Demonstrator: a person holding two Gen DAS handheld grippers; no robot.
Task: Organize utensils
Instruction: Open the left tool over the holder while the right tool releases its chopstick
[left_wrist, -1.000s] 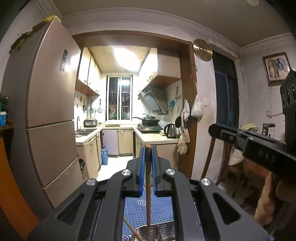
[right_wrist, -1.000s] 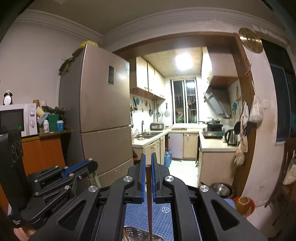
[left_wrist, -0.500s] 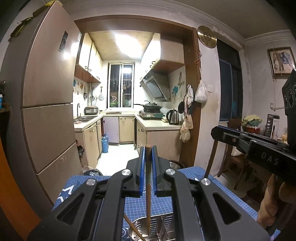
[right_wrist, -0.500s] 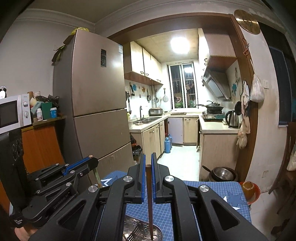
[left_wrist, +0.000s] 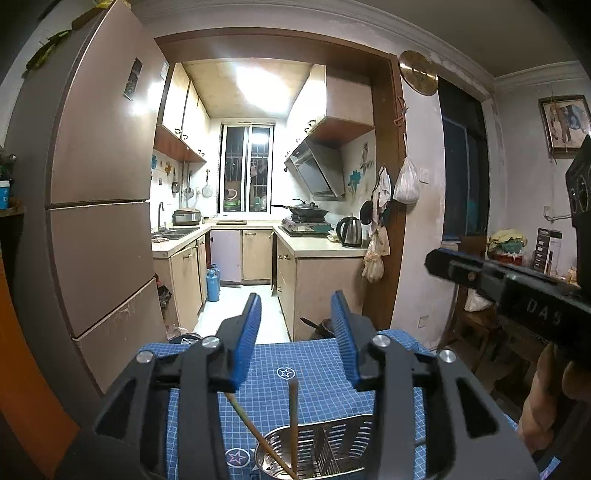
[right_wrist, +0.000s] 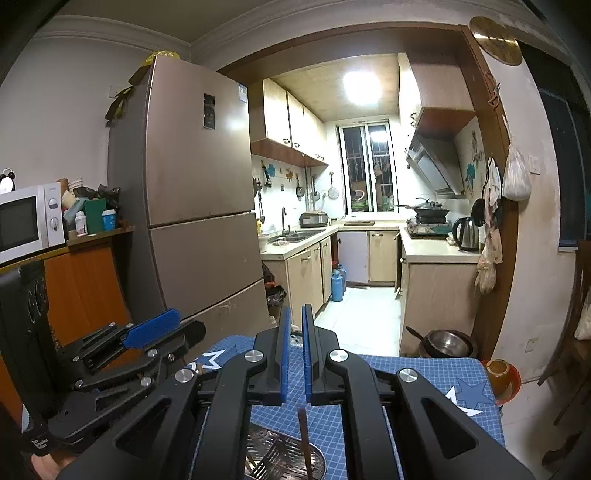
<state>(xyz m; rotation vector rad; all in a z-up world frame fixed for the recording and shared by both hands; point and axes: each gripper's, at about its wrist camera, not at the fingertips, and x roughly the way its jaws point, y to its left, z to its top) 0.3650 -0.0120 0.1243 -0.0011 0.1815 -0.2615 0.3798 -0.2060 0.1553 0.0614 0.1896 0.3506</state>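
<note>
Holder (left_wrist: 325, 446) cut off by bottom edge in both views; its base and contents hard to read. Left gripper (left_wrist: 295, 321) released, jaws wide apart, above holder; half a second ago it clamped a chopstick (left_wrist: 293, 424), which now stands upright in holder beside a leaning chopstick (left_wrist: 255, 432). Right gripper (right_wrist: 293, 336) jaws slightly parted, nothing between; its chopstick (right_wrist: 305, 439) dropped into holder (right_wrist: 284, 458) too. Holder sits at near edge of blue cloth (left_wrist: 310, 373); cloth bare beyond it.
</note>
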